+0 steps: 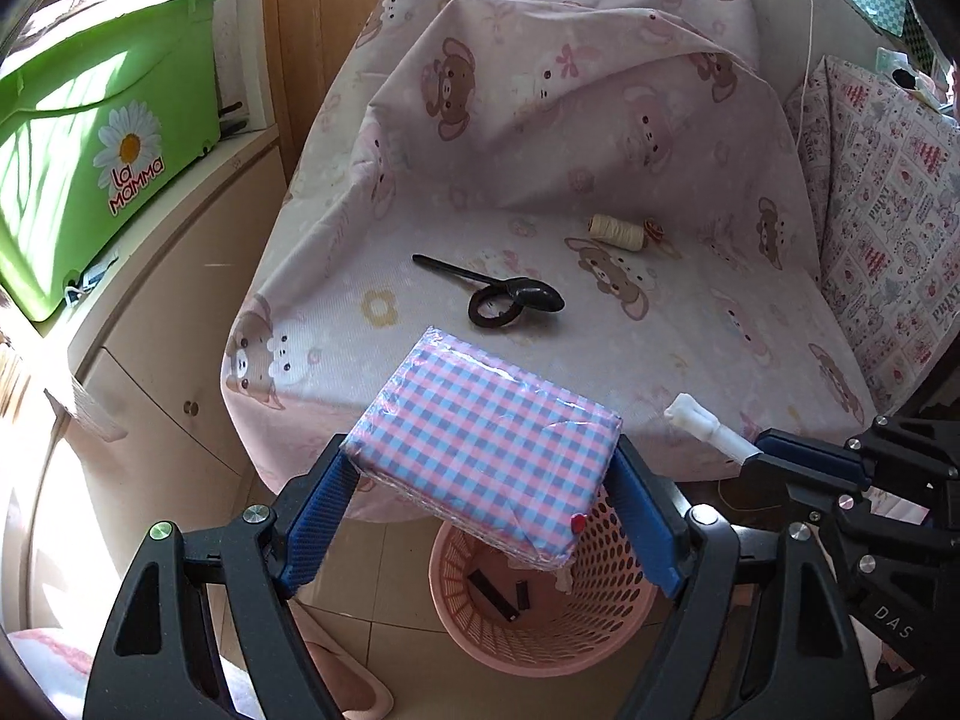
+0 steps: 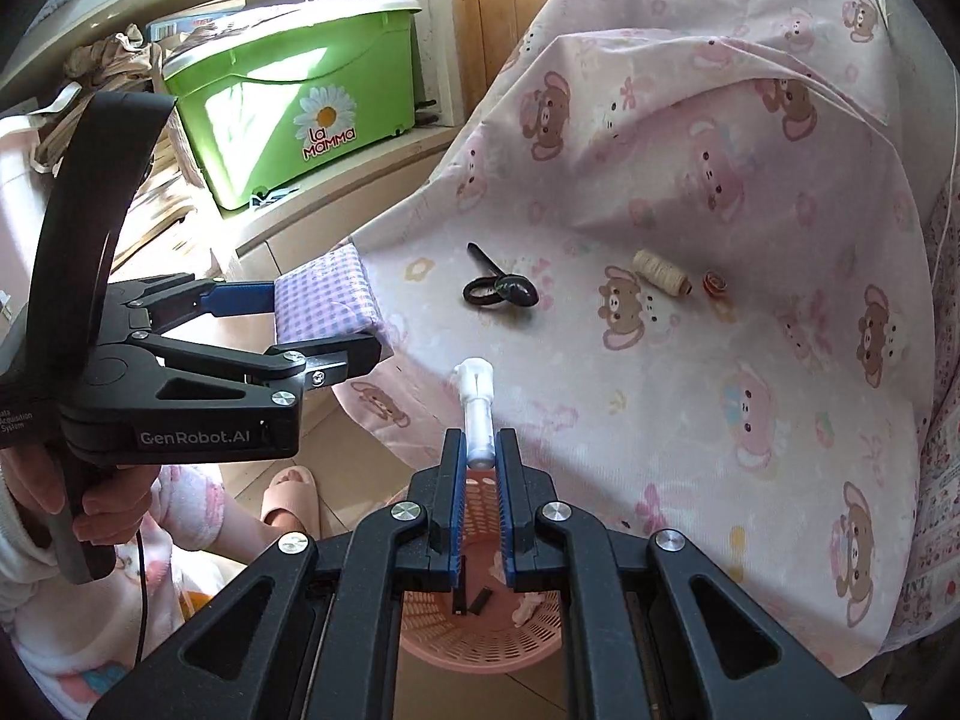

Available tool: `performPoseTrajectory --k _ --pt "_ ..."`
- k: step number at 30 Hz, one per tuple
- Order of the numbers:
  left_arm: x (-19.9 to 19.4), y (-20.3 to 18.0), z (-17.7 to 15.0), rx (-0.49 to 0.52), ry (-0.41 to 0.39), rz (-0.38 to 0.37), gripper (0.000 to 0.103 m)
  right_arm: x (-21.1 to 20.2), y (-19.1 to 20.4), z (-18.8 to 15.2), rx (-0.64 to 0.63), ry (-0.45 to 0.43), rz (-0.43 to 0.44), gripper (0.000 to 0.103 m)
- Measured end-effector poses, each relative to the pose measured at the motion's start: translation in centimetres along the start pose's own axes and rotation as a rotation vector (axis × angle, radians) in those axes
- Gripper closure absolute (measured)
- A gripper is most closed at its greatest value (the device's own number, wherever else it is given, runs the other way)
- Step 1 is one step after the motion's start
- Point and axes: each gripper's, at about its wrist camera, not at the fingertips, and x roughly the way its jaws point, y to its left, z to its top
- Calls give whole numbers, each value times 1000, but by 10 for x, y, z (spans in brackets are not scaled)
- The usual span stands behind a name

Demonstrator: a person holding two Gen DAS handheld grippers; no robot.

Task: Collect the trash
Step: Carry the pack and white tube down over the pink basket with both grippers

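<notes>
Above a pink basket (image 1: 543, 612), the left hand-held gripper (image 1: 486, 480) clamps a checked packet (image 1: 486, 450); the right hand-held gripper (image 2: 480, 450) pinches a white tube (image 2: 477, 402).

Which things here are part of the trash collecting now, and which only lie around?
In the job:
- pink-and-blue checked wrapped packet, held by left gripper
- white plastic tube, held by right gripper
- pink perforated plastic basket

Lying about:
- black plastic spoon
- cream thread spool
- green plastic box

A seat draped in pink cotton sheet printed with cartoon bears (image 1: 600, 138) carries a black plastic spoon (image 1: 489, 288), a dark ring (image 1: 493, 310) touching it, a cream thread spool (image 1: 617, 232) and a small red-orange rosette (image 1: 654, 230) beside the spool.
</notes>
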Motion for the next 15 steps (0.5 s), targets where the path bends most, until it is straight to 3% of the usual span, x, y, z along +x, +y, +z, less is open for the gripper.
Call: performPoseTrajectory --k 15 --pt "29 11 -14 -85 185 -143 22 35 7 -13 -42 117 -22 92"
